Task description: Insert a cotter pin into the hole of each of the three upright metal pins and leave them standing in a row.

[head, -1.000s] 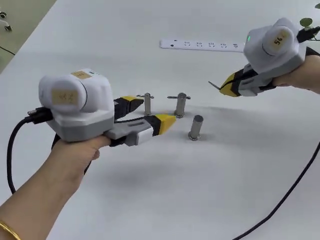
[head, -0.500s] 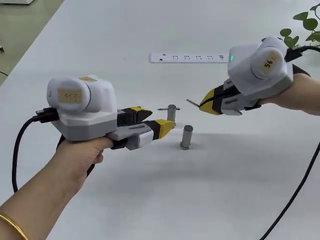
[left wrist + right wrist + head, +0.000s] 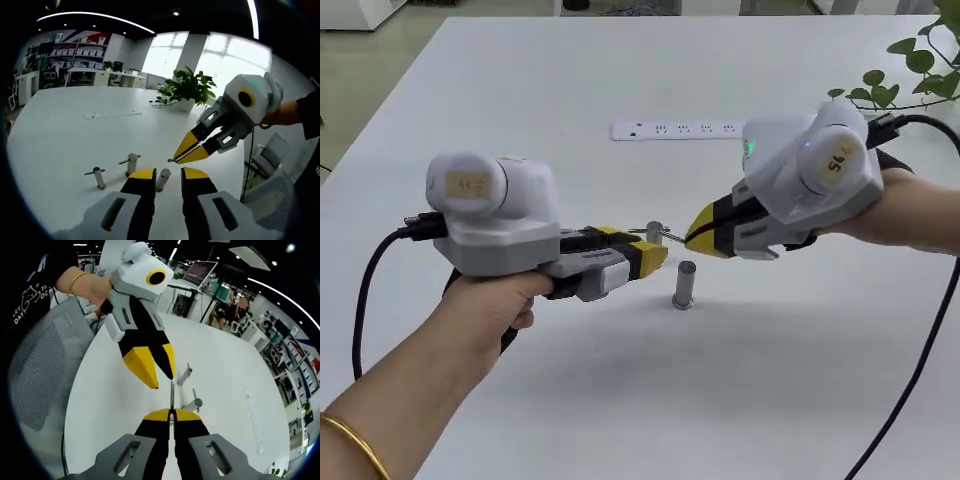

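Observation:
A bare upright metal pin (image 3: 685, 285) stands on the white table, just past my left gripper (image 3: 642, 256), which is open; in the left gripper view this pin (image 3: 162, 179) shows in the gap between the jaws of my left gripper (image 3: 167, 175). Two more upright pins (image 3: 132, 162) (image 3: 100, 177) each carry a cotter pin through the top. My right gripper (image 3: 695, 236) is shut on a thin cotter pin (image 3: 171, 392) that points at the pins, held above the bare one. One pinned post (image 3: 655, 232) peeks out between the grippers.
A white power strip (image 3: 675, 129) lies farther back on the table (image 3: 620, 400). A potted plant (image 3: 910, 70) stands at the far right edge. Cables trail from both grippers. Chairs and desks of the room show beyond the table.
My right gripper has carried the cotter pin left and down, close to the pins. The left gripper has edged toward the bare pin and now hides the leftmost pin. The head view shifted.

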Demonstrator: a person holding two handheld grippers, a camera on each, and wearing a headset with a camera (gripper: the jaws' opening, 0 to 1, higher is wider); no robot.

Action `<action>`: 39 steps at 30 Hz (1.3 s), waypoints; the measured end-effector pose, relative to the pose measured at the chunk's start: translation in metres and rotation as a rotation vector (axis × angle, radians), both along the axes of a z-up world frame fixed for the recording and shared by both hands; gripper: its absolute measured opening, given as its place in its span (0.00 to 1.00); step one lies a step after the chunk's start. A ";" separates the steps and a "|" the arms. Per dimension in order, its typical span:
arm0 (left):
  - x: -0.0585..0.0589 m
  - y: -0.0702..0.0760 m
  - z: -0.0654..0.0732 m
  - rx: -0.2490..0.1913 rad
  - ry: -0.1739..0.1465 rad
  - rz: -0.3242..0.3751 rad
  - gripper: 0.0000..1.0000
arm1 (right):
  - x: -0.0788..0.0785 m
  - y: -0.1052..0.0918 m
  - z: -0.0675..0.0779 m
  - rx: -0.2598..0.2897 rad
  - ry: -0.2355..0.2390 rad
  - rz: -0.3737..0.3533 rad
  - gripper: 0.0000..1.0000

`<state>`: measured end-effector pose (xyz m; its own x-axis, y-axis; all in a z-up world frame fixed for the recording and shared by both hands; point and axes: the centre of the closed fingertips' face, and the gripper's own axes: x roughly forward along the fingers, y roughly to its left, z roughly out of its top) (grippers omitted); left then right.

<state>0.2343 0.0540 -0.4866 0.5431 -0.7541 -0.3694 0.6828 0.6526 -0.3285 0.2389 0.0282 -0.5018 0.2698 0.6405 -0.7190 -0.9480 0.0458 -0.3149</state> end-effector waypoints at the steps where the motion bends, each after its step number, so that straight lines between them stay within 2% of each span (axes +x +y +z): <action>1: 0.000 -0.001 0.000 -0.004 0.005 -0.002 0.16 | -0.002 0.001 0.000 0.000 -0.003 0.006 0.00; 13: -0.004 -0.005 0.001 -0.029 0.046 -0.020 0.07 | -0.013 0.011 0.002 -0.031 -0.050 0.084 0.00; 24: -0.006 -0.005 -0.001 -0.022 0.056 -0.019 0.02 | -0.013 0.013 0.002 -0.042 -0.072 0.106 0.00; 28: -0.007 -0.006 -0.001 -0.030 0.068 -0.017 0.01 | -0.012 0.013 0.002 -0.051 -0.084 0.110 0.00; 34: -0.009 -0.007 -0.002 -0.058 0.105 -0.008 0.00 | -0.014 0.014 0.001 -0.055 -0.092 0.120 0.00; 37: -0.009 -0.007 -0.002 -0.060 0.104 -0.010 0.00 | -0.014 0.015 0.002 -0.046 -0.085 0.114 0.00; 39: -0.008 -0.007 -0.001 -0.048 0.080 -0.017 0.00 | -0.015 0.015 0.002 -0.031 -0.071 0.095 0.00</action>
<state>0.2261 0.0473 -0.4874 0.5002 -0.7806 -0.3748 0.6636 0.6236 -0.4132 0.2242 0.0436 -0.4995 0.2594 0.6434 -0.7202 -0.9229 -0.0544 -0.3811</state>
